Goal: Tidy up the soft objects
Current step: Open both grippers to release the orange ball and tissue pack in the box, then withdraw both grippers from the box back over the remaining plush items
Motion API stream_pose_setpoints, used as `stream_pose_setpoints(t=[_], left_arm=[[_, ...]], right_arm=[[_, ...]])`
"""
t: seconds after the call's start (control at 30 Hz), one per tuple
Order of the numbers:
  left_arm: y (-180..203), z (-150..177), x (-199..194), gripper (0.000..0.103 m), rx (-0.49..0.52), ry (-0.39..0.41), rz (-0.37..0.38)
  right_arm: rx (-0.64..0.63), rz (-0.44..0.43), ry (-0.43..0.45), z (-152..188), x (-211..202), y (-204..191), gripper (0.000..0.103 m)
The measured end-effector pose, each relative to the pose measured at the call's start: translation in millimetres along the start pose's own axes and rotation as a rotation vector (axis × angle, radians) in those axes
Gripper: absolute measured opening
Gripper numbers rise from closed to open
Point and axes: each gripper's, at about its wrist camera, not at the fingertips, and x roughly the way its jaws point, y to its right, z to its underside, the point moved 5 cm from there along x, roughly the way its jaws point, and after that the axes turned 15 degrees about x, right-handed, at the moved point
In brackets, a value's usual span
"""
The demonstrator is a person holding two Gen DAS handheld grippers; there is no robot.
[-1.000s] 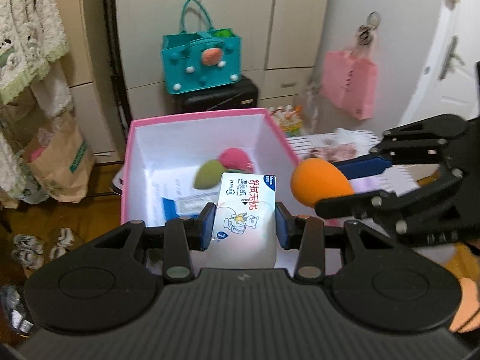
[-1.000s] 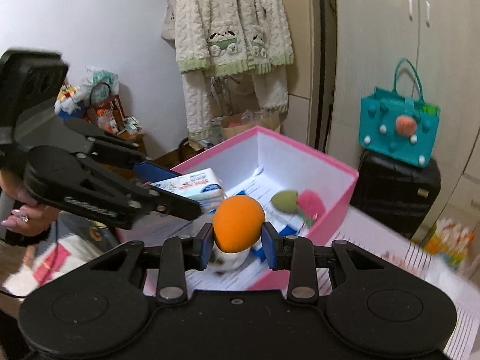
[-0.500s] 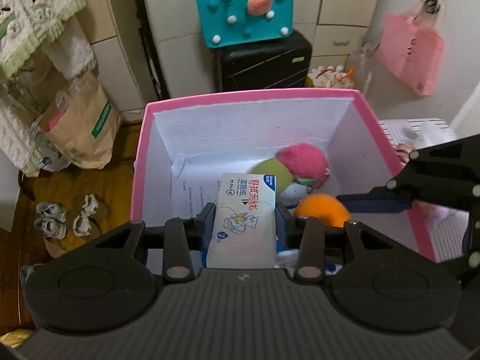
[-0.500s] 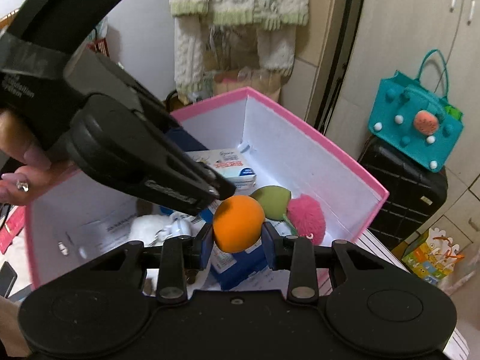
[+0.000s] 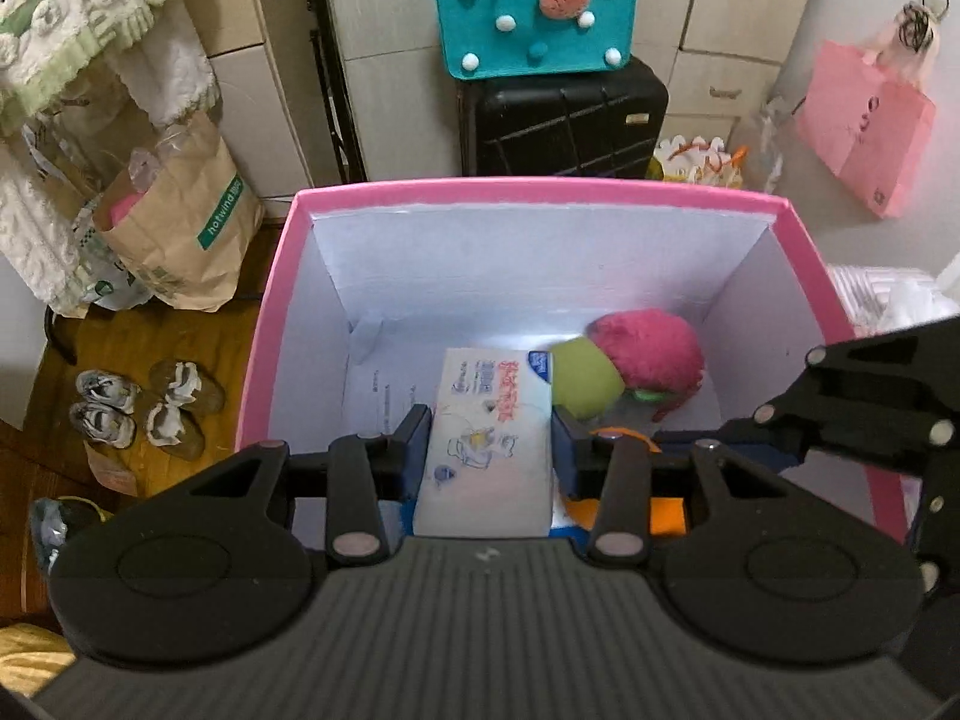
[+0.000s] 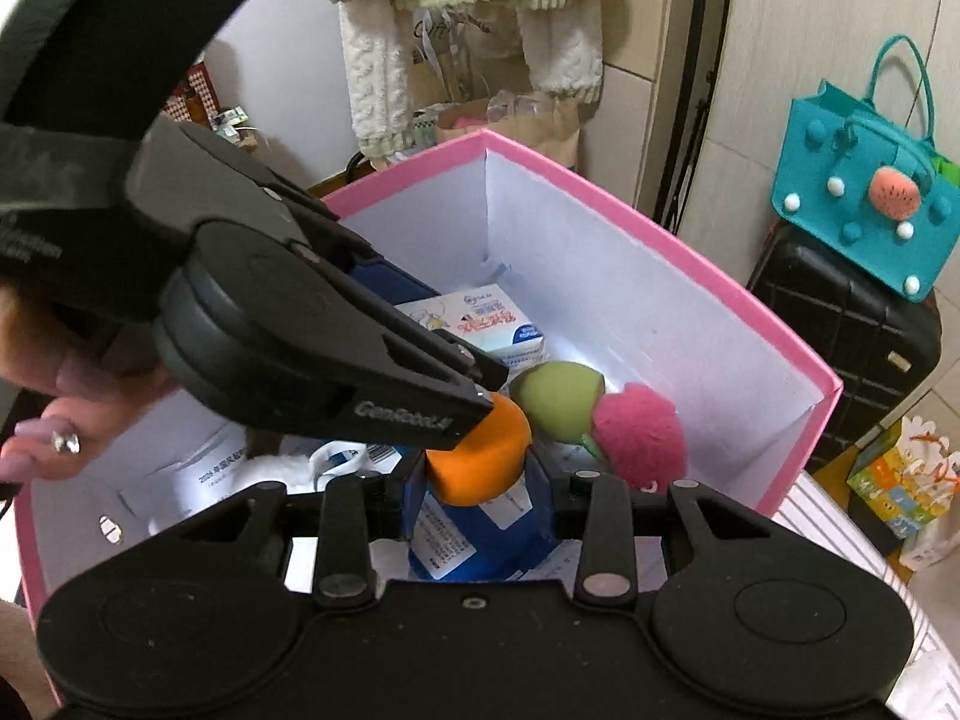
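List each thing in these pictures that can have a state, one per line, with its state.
Pink box: open, no lid.
Tissue pack: clamped in the left gripper, inside the box.
Orange ball: between the right gripper jaws, which are opening.
Green ball: lying in the box.
Pink pompom: lying beside the green ball.

In the left wrist view the box (image 5: 273, 324) stands in the middle, a suitcase (image 5: 564, 120) behind it with a felt bag (image 5: 534, 12) on top. A paper bag (image 5: 180, 222) and 2 pairs of shoes (image 5: 144, 405) lie left of the box. Inside, a tissue pack (image 5: 489, 450) sits left of a sponge (image 5: 582, 387) and a pompom (image 5: 648, 351), which touch.
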Motion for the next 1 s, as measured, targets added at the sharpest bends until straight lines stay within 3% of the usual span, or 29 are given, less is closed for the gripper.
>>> stream_pose_setpoints(t=[0.13, 0.4, 0.67, 0.77, 1.0], left_arm=[[-3, 0, -12, 0.042, 0.0, 0.071, 0.0], [1, 19, -56, 0.046, 0.051, 0.121, 0.026], [7, 41, -109, 0.051, 0.118, 0.147, 0.025], [15, 50, -131, 0.054, 0.146, 0.156, 0.06], [35, 72, -174, 0.059, 0.218, 0.187, 0.048]], right_arm=[[0.053, -0.003, 0.047, -2, -3, 6, 0.043], [0.127, -0.075, 0.112, 13, -46, 4, 0.043], [0.12, -0.044, 0.178, 32, -93, -10, 0.043], [0.113, -0.033, 0.2, 41, -112, -15, 0.044], [0.119, -0.026, 0.248, 60, -155, -29, 0.051]])
